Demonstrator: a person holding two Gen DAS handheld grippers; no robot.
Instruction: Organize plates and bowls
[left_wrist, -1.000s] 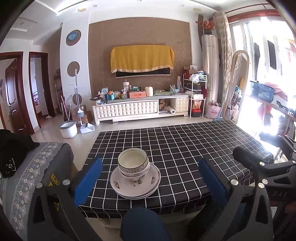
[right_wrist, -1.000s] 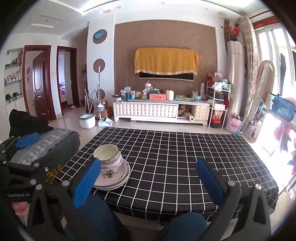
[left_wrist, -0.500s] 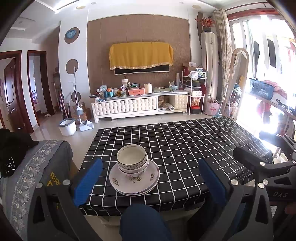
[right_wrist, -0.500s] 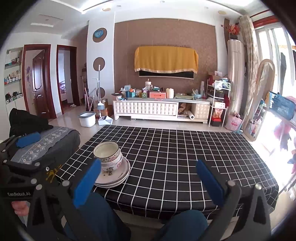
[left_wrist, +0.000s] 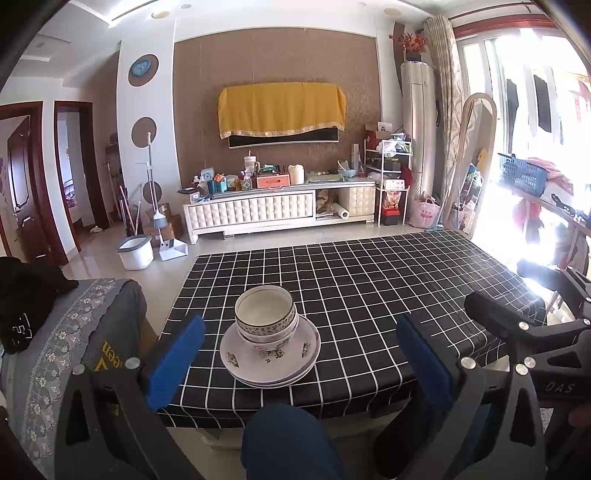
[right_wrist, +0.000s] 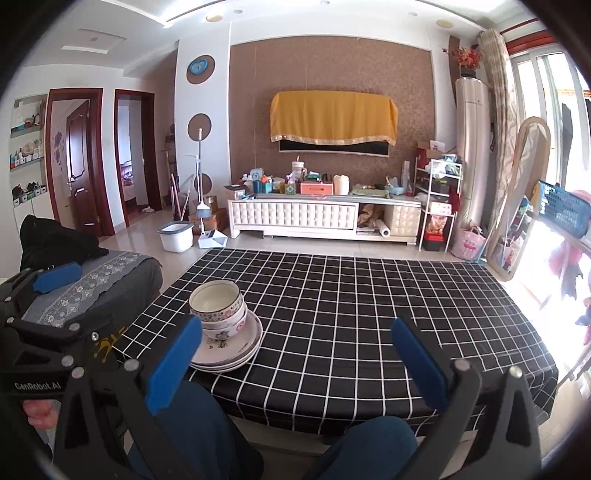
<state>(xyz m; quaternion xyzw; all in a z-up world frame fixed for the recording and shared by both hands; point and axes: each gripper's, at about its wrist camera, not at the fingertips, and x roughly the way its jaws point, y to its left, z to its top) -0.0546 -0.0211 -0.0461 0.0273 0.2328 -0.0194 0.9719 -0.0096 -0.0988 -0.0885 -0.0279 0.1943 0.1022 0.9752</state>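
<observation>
1. Near the front edge of the black checked table, nested patterned ceramic bowls sit on stacked white floral plates, unmoved; the view has barely shifted.
2. Left hand-held gripper and right hand-held gripper remain spread, empty; stacking looks complete.

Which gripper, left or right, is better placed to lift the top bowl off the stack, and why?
Left, probably. The top bowl sits centred between the open left gripper; for the open right gripper the stack of plates lies off beside its left finger.
</observation>
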